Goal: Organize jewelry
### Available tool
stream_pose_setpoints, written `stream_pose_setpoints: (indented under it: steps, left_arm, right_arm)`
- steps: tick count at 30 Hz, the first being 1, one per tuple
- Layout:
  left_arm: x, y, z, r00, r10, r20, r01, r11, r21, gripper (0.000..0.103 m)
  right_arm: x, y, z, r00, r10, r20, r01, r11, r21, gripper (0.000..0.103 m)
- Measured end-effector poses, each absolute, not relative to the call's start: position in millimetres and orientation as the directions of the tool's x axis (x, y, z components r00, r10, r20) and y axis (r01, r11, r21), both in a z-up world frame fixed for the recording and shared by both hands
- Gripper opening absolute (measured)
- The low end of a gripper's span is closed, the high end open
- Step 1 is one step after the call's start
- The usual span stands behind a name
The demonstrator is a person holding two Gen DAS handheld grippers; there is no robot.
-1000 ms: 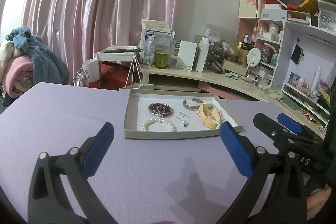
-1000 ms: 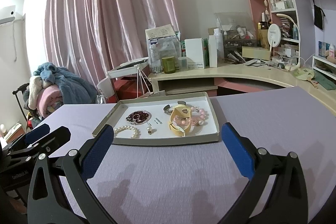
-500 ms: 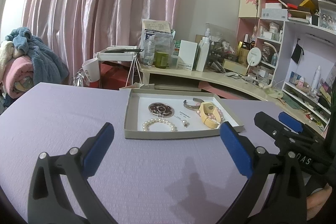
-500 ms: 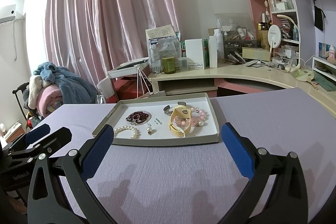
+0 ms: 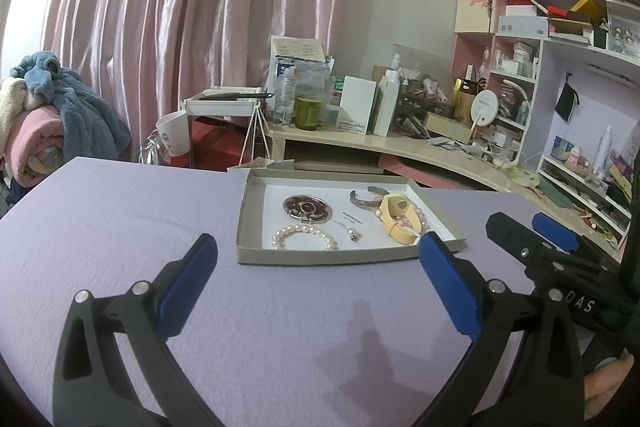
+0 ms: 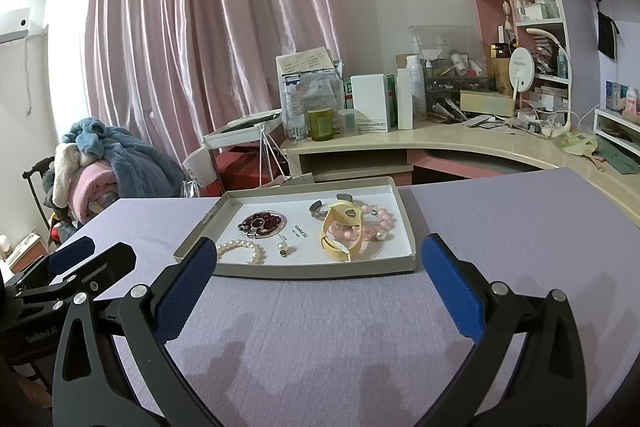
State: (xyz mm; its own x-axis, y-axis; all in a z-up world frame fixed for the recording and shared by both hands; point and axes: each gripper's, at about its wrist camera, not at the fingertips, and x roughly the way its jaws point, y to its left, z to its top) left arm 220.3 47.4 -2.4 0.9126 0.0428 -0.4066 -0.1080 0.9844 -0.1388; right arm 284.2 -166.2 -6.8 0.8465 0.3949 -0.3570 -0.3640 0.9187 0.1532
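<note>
A shallow grey box tray [image 5: 250,227] [image 6: 408,227] lies on the lilac table. It holds a pearl bracelet [image 5: 304,235] [image 6: 242,251], a dark red bead piece on a round dish [image 5: 307,207] [image 6: 262,222], a silver cuff [image 5: 362,199] [image 6: 320,209], a yellow band [image 5: 396,219] [image 6: 340,231], pink beads [image 6: 378,223] and a small pearl earring [image 6: 285,249]. My left gripper [image 5: 318,283] is open and empty, short of the tray. My right gripper [image 6: 318,283] is open and empty, also short of the tray. Each gripper shows in the other's view, the right one [image 5: 536,231] and the left one [image 6: 92,259].
The lilac table [image 5: 120,219] ends at a beige curved desk [image 6: 460,141] crowded with bottles and boxes. Shelves [image 5: 560,27] stand at the right. A pile of blankets [image 6: 96,171] sits at the left before a pink curtain.
</note>
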Motion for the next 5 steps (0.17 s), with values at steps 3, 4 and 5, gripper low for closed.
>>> stream_pose_setpoints:
  steps: [3, 4, 5]
  left_arm:
    - [220.5, 48.7, -3.4, 0.913, 0.028, -0.408, -0.098, 0.984, -0.151, 0.101]
    - [220.5, 49.3, -3.7, 0.913, 0.028, -0.408, -0.098, 0.984, -0.152, 0.101]
    - [220.1, 48.8, -3.2, 0.913, 0.028, -0.408, -0.098, 0.984, -0.151, 0.101]
  right_arm:
    - [284.3, -166.5, -6.8, 0.847, 0.395, -0.355, -0.363, 0.919, 0.155, 0.102]
    - [284.4, -167.6, -6.0, 0.847, 0.395, -0.355, -0.363, 0.919, 0.155, 0.102]
    - [284.1, -167.1, -6.5, 0.847, 0.395, -0.356, -0.363, 0.919, 0.154, 0.102]
